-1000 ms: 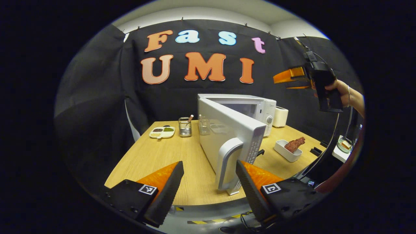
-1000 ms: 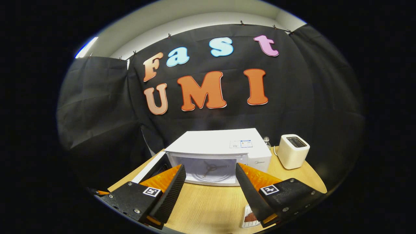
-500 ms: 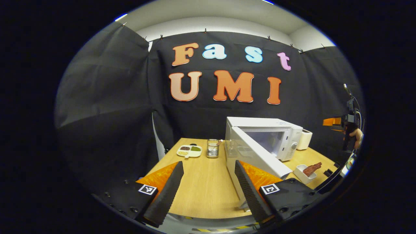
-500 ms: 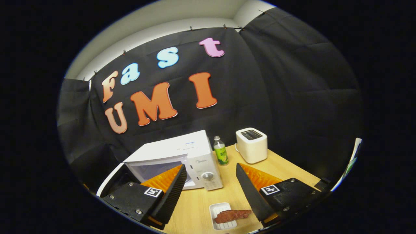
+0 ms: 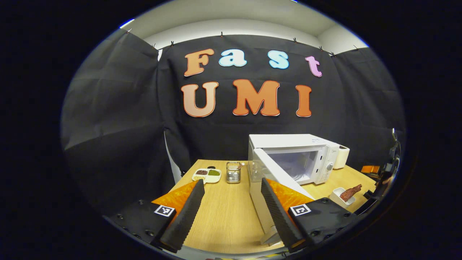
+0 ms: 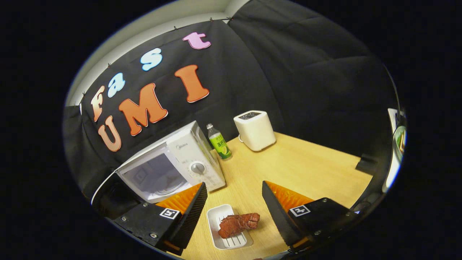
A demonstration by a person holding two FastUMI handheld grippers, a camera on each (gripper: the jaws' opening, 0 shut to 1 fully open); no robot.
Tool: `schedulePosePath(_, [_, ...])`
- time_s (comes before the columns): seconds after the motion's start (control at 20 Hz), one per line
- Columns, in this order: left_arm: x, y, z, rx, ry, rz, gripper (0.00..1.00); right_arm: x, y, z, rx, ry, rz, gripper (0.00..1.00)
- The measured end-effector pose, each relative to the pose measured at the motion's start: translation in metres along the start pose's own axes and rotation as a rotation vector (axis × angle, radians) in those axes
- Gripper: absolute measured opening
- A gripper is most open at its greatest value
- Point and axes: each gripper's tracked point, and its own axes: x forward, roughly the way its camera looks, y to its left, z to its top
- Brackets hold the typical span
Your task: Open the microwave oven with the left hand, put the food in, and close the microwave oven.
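We see the microwave (image 6: 169, 162) door (image 5: 269, 184) swung open. Food (image 6: 238, 223) sits in a white tray (image 6: 227, 240) on the surface (image 6: 299, 166) just in front of the microwave. Left tool (image 5: 231, 209) and right tool (image 6: 232, 213) both spread wide, holding nothing.

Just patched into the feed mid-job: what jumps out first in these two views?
The white microwave stands on the wooden table with its door swung wide open and its cavity bare. In the right gripper view, the right gripper hangs with jaws open over the reddish-brown food in its white tray, in front of the microwave.
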Motion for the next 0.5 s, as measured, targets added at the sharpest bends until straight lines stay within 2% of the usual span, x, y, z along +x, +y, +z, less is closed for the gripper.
schedulePosePath(0.15, [0.003, -0.005, 0.007, 0.023, -0.007, -0.016, 1.0, 0.013, -0.019, -0.036, 0.058, 0.062, -0.038, 0.95])
schedulePosePath(0.35, [0.001, -0.001, -0.002, 0.055, 0.017, -0.001, 1.0, 0.019, -0.017, -0.061, 0.177, 0.105, 0.009, 0.94])
schedulePosePath(0.45, [-0.004, 0.002, -0.007, 0.063, 0.028, 0.002, 1.0, 0.02, -0.012, -0.068, 0.262, 0.13, 0.022, 0.82])
schedulePosePath(0.5, [-0.006, 0.003, -0.006, 0.073, 0.032, 0.005, 0.98, 0.022, -0.014, -0.072, 0.299, 0.131, 0.019, 0.69])
